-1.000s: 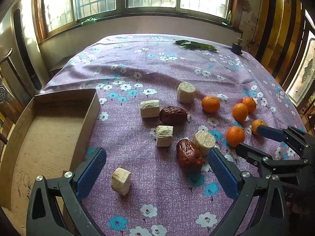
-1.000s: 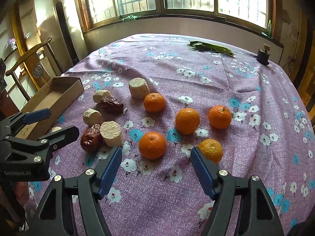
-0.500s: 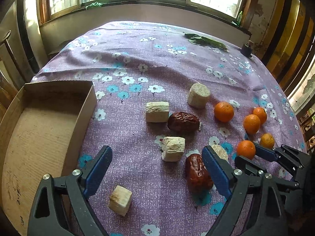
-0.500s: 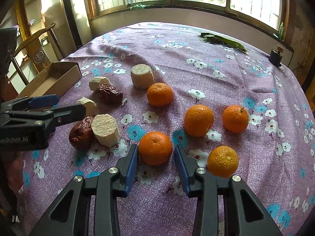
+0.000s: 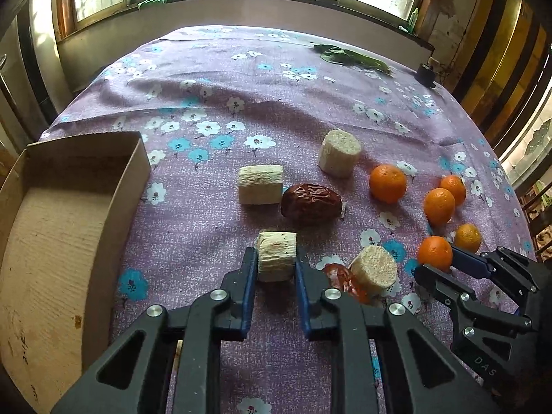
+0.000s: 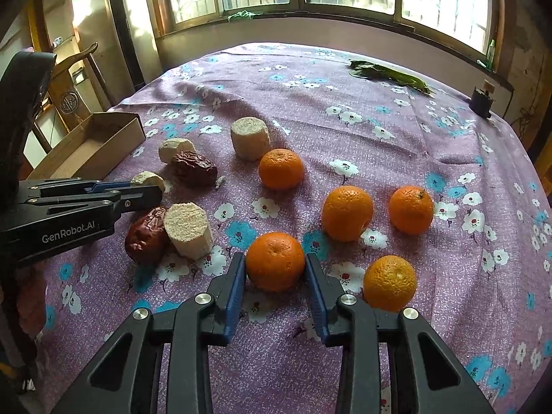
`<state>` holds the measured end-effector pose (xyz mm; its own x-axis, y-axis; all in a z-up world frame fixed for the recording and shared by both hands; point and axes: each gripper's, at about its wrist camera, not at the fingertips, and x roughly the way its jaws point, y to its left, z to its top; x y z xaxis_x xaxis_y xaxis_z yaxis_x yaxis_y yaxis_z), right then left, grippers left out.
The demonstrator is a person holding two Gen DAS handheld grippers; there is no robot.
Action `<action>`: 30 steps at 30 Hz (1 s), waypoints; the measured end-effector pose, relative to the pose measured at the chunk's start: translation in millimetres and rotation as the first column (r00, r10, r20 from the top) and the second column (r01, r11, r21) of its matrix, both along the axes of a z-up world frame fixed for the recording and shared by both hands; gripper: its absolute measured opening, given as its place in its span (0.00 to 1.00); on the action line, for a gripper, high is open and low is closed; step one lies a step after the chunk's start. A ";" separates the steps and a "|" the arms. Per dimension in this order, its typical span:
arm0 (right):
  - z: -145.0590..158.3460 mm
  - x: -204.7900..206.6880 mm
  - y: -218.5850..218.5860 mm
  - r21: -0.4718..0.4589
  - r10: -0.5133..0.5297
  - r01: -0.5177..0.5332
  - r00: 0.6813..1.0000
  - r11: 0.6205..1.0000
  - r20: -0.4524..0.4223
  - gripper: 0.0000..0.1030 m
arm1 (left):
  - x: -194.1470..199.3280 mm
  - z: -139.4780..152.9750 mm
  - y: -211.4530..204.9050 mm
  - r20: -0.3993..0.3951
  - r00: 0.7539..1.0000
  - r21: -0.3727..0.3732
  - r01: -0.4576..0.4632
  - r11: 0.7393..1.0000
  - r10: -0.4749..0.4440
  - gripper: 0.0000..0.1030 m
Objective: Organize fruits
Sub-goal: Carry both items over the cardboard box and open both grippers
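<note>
My left gripper (image 5: 276, 267) has its jaws closing on a pale cut chunk (image 5: 276, 257) lying on the purple flowered cloth; both blue pads touch its sides. In the right wrist view the same left gripper (image 6: 151, 189) reaches in from the left. My right gripper (image 6: 275, 269) is closing on an orange (image 6: 275, 260), pads against both sides; it also shows as the right gripper (image 5: 436, 264) at that orange (image 5: 434, 252). Several more oranges (image 6: 346, 212), two dark red dates (image 5: 310, 203) (image 6: 146, 234) and other pale chunks (image 5: 260, 184) lie around.
An open cardboard box (image 5: 69, 224) stands at the table's left edge. Green leaves (image 6: 390, 76) and a small dark object (image 6: 483, 100) lie at the far side. A wooden chair (image 6: 79, 58) stands beyond the box. Windows run along the back wall.
Both grippers went from wide open to closed: the left moved forward over a pale chunk and shut on it, the right shut on the nearest orange.
</note>
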<state>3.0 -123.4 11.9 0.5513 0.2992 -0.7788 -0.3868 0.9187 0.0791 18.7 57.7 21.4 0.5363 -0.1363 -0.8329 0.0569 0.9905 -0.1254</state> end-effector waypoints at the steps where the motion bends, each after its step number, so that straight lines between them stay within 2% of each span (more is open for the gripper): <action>1: 2.5 -1.6 -0.5 0.009 -0.004 0.004 1.000 1.000 0.003 0.36 | -3.0 3.0 2.7 0.008 1.000 0.002 -0.005 1.000 0.005 0.19; 7: 25.3 -16.1 6.4 0.053 -0.003 0.000 0.999 0.999 0.053 0.36 | -23.0 28.1 18.2 0.055 0.998 0.012 -0.027 1.000 0.026 0.19; 13: 52.6 -26.9 35.8 0.108 0.073 -0.083 0.993 0.991 0.088 0.36 | -41.2 50.7 46.9 0.077 0.995 0.010 -0.057 0.998 0.056 0.20; 17: 60.2 -27.4 64.6 0.122 0.130 -0.141 0.987 0.982 0.091 0.36 | -50.5 61.8 77.4 0.087 0.991 0.020 -0.103 0.995 0.100 0.20; 24: 61.4 -18.6 128.6 0.130 0.244 -0.253 0.966 0.959 0.080 0.36 | -51.4 67.6 126.3 0.083 0.984 0.055 -0.163 0.985 0.158 0.20; 30: 55.9 0.9 181.5 0.119 0.309 -0.314 0.949 0.942 0.061 0.36 | -27.8 52.5 165.2 0.035 0.973 0.043 -0.230 0.972 0.229 0.20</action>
